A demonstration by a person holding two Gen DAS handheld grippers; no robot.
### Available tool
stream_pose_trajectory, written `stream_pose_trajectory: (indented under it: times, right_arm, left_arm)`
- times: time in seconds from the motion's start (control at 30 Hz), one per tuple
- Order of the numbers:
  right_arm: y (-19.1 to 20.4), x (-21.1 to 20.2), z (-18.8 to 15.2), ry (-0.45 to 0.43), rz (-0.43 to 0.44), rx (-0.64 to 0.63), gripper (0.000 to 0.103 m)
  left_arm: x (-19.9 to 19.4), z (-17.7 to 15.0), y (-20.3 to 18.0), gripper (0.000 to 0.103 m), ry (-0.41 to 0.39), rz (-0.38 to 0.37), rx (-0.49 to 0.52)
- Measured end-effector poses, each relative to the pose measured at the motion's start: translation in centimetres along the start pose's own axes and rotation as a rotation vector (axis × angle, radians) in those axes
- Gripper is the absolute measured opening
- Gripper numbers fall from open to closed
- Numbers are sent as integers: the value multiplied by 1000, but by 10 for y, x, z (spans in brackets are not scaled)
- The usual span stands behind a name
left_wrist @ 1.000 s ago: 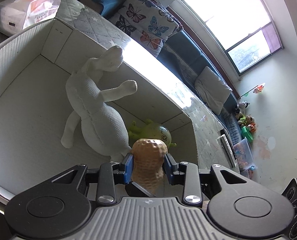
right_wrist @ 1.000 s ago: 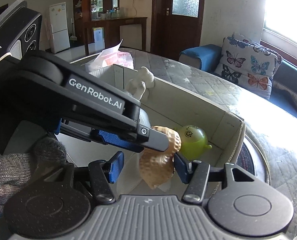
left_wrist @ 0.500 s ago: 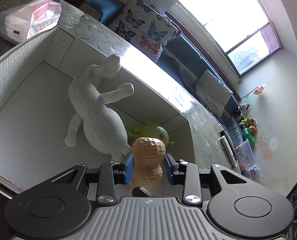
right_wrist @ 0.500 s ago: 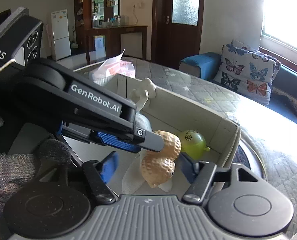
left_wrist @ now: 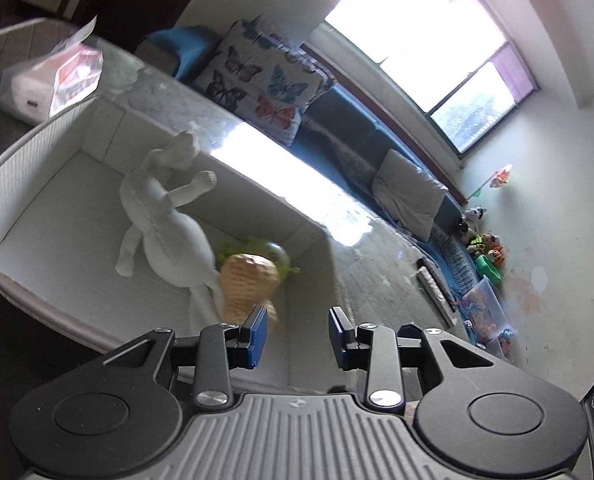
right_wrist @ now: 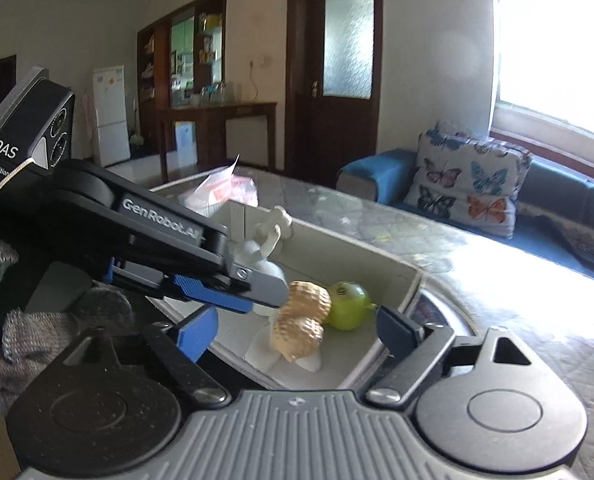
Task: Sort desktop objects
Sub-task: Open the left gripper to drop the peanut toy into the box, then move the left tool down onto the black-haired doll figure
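A tan peanut toy (left_wrist: pixel 249 284) lies in the white box (left_wrist: pixel 29 160) on the leg of a white plush animal (left_wrist: pixel 165 232), next to a green ball toy (left_wrist: pixel 275 250). My left gripper (left_wrist: pixel 297 328) hangs just above and behind the peanut, pads a narrow gap apart with nothing between them. In the right wrist view the left gripper's finger tip (right_wrist: pixel 273 292) sits by the top of the peanut (right_wrist: pixel 301 320). My right gripper (right_wrist: pixel 297 326) is over the near corner of the box (right_wrist: pixel 357 256). Its jaws are opening wide and hold nothing.
A tissue pack (left_wrist: pixel 53 80) lies on the table beyond the box. The table (left_wrist: pixel 377 280) has a quilted cover under glass. Behind it stands a blue sofa with a butterfly cushion (left_wrist: pixel 265 80). A gloved hand (right_wrist: pixel 25 320) holds the left gripper.
The peanut has come out from between the left gripper's pads and lies in the box. The right jaws have spread from narrow to wide. Both grippers have drawn up and back.
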State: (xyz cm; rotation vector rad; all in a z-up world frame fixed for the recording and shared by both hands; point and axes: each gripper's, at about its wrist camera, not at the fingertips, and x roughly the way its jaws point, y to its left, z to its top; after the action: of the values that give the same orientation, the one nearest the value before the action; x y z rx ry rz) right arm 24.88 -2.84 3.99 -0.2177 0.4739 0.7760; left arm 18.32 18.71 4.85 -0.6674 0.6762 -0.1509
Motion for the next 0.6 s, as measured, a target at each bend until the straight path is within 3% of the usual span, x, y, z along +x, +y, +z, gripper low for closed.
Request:
stream_pose_trajectory:
  times: [0.2,0.6]
  right_arm:
    - [-2,-48,-22,-58,-50,12,103]
    - [-17,-111,-74,-87,-159,113,103]
  left_arm:
    - [-16,-28,-30,36,-14,-22,74]
    - [-16,-92,-66,36,50,-46,183]
